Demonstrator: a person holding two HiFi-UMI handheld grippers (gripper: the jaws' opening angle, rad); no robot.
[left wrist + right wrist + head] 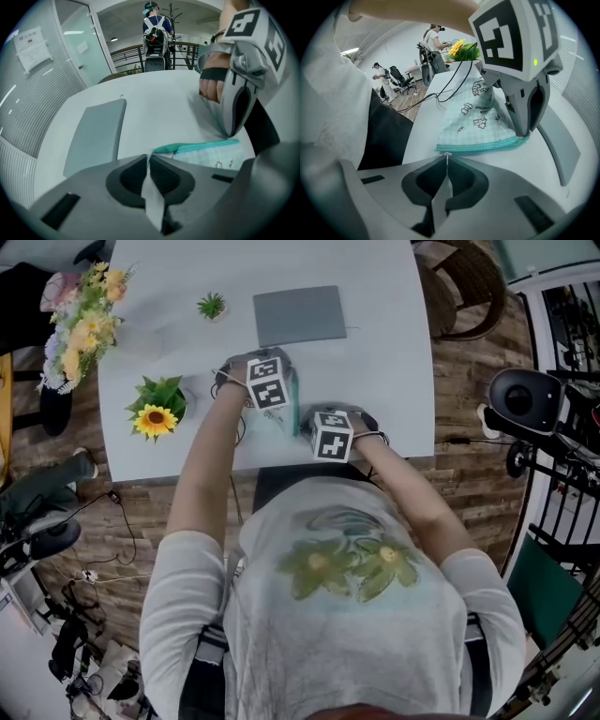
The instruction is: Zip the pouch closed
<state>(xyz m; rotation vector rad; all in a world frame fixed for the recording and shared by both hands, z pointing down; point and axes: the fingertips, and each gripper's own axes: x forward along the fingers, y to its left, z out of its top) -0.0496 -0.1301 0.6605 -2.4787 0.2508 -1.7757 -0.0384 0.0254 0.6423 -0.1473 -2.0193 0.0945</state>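
Right gripper view -- my right gripper [447, 158] pinches the zipper pull [447, 153]; zip [487, 146] runs straight ahead to left gripper [525, 135], clamped on pouch [480, 112] far end.

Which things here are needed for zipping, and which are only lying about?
Needed: pouch, its zipper, left gripper and right gripper, each shut on the pouch.
Lying about: grey pad, sunflower pot, small plant, flower bunch.

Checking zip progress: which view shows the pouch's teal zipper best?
The right gripper view: the zipper runs across it close up, pull included. The left gripper view shows a thinner teal strip; the head view hardly any.
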